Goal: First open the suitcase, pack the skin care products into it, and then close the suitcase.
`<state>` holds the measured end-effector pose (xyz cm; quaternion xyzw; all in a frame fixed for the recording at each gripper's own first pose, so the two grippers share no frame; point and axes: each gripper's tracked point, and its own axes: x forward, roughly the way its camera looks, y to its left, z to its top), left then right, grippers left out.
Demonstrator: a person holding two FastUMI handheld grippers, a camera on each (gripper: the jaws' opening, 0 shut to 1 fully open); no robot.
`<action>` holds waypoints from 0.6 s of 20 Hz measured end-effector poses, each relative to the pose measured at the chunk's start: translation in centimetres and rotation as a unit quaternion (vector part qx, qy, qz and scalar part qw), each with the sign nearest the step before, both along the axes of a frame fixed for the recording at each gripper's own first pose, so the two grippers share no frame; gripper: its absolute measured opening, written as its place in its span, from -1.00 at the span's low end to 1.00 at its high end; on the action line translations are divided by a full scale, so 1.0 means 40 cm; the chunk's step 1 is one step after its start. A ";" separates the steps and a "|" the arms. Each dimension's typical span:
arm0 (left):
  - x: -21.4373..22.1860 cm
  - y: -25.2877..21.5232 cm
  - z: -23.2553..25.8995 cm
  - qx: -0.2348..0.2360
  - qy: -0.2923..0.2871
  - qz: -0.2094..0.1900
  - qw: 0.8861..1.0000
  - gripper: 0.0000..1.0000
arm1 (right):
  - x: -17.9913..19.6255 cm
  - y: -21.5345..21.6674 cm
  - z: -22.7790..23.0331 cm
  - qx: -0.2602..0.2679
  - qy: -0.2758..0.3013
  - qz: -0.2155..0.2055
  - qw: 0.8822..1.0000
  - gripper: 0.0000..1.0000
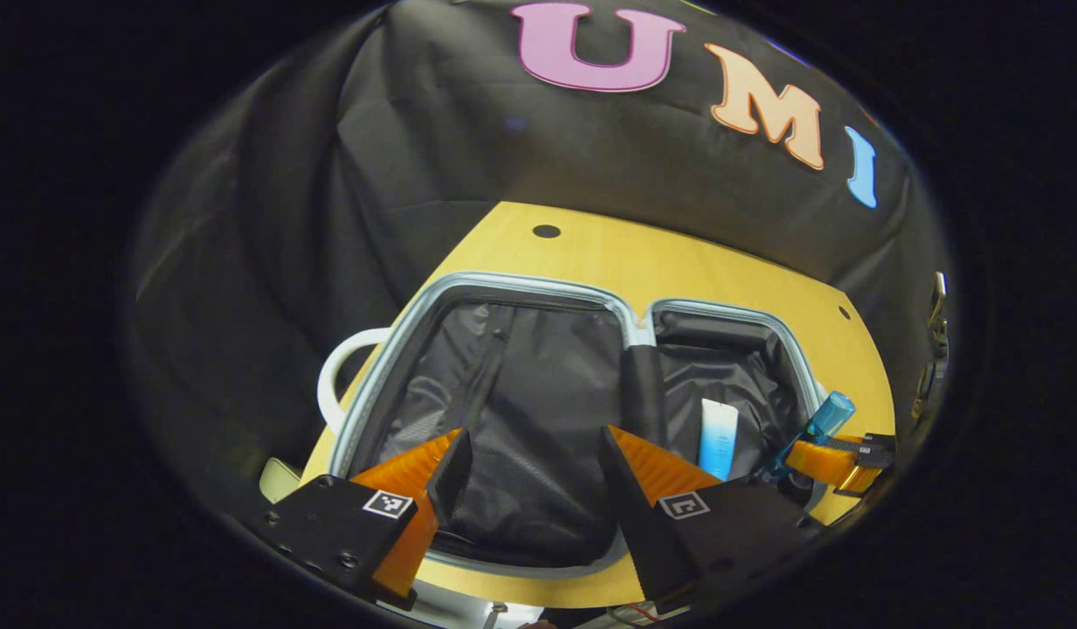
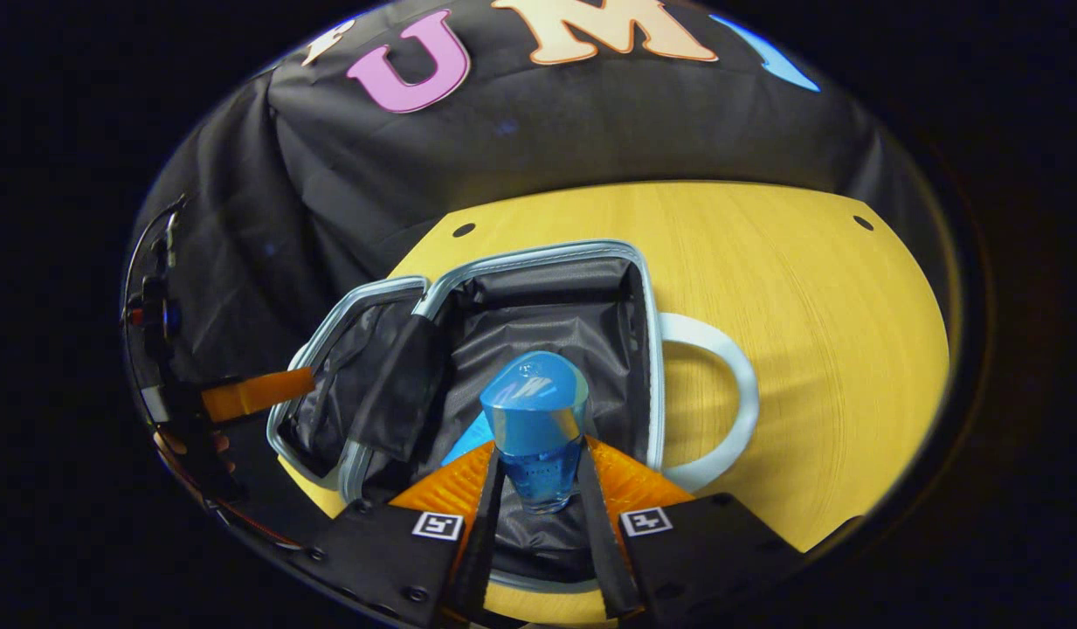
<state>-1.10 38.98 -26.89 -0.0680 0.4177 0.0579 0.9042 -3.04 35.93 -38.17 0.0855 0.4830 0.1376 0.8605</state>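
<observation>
The suitcase (image 1: 451, 288) lies open on the wooden table, both black-lined halves facing up. A white and blue tube (image 1: 718, 437) lies in its right half. My left gripper (image 1: 535, 437) hovers open over the left half with nothing between its fingers. In the right gripper view, my right gripper (image 2: 538, 463) is shut on a clear blue bottle (image 2: 536, 411) with a blue cap, held upright above the suitcase (image 2: 590, 253) lining. Behind the bottle a corner of the tube (image 2: 468, 444) peeks out. The left gripper view shows the same blue bottle (image 1: 822, 426) in the right gripper (image 1: 831, 463) at the suitcase's right edge.
The suitcase's white handle (image 2: 721, 384) sticks out onto the bare wooden table (image 2: 809, 288). Another white handle (image 1: 341, 371) hangs past the table edge on the other side. A black divider flap (image 2: 398, 384) lies across the hinge. The left gripper (image 2: 254, 393) shows far left in the right gripper view.
</observation>
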 end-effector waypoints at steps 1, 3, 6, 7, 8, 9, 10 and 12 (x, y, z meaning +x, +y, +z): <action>-0.003 0.023 -0.002 -0.001 0.001 0.004 1.000 0.72 | 0.012 0.010 0.012 0.011 -0.006 -0.009 1.000 -0.06; -0.001 0.066 -0.002 -0.008 0.001 0.017 1.000 0.73 | 0.048 0.029 0.047 0.028 -0.020 -0.016 0.999 0.26; 0.004 0.152 -0.004 -0.013 -0.002 0.044 0.999 0.73 | 0.083 0.032 0.080 0.025 -0.047 -0.026 0.998 0.60; 0.010 0.183 -0.004 -0.011 -0.003 0.053 0.999 0.72 | 0.091 0.034 0.098 0.032 -0.058 -0.032 0.997 0.87; 0.014 0.223 -0.010 -0.007 -0.003 0.064 0.998 0.73 | 0.097 0.036 0.113 0.037 -0.066 -0.036 0.996 0.91; 0.016 0.253 -0.015 -0.003 -0.001 0.072 0.997 0.73 | 0.101 0.036 0.125 0.040 -0.074 -0.039 0.996 0.96; 0.016 0.287 -0.019 0.000 0.001 0.082 0.997 0.72 | 0.105 0.035 0.137 0.039 -0.081 -0.041 0.995 0.96; 0.024 0.344 -0.034 0.000 0.005 0.098 0.995 0.72 | 0.113 0.023 0.151 0.025 -0.096 -0.041 0.994 0.96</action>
